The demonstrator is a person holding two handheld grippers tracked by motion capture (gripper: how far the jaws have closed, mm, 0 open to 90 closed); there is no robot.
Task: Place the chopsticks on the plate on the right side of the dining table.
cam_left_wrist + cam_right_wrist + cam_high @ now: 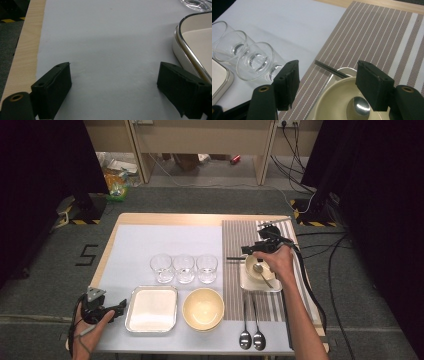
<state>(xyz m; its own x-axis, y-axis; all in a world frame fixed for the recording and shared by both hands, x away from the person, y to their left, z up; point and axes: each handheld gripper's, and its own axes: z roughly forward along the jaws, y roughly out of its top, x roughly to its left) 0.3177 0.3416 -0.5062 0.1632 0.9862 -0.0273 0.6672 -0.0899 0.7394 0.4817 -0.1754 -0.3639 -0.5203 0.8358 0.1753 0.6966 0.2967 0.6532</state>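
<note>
The right gripper (251, 251), jaws apart, is hovering over the small bowl (258, 270) at the desk's three o'clock, where a spoon (261, 272) is already lying. Two spoons (251, 338) are waiting at five o'clock. The left gripper (118, 309) is idling, jaws apart, at eight o'clock.

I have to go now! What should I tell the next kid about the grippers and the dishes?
Left gripper: open, holding nothing, low over the white mat beside the metal tray.
Right gripper: open, holding nothing, just above the small bowl.
Done: that bowl sits on its square plate on the striped placemat, a spoon inside it.
Left: probably the two spoons lying at the front edge, the yellow bowl and three glasses.
</note>
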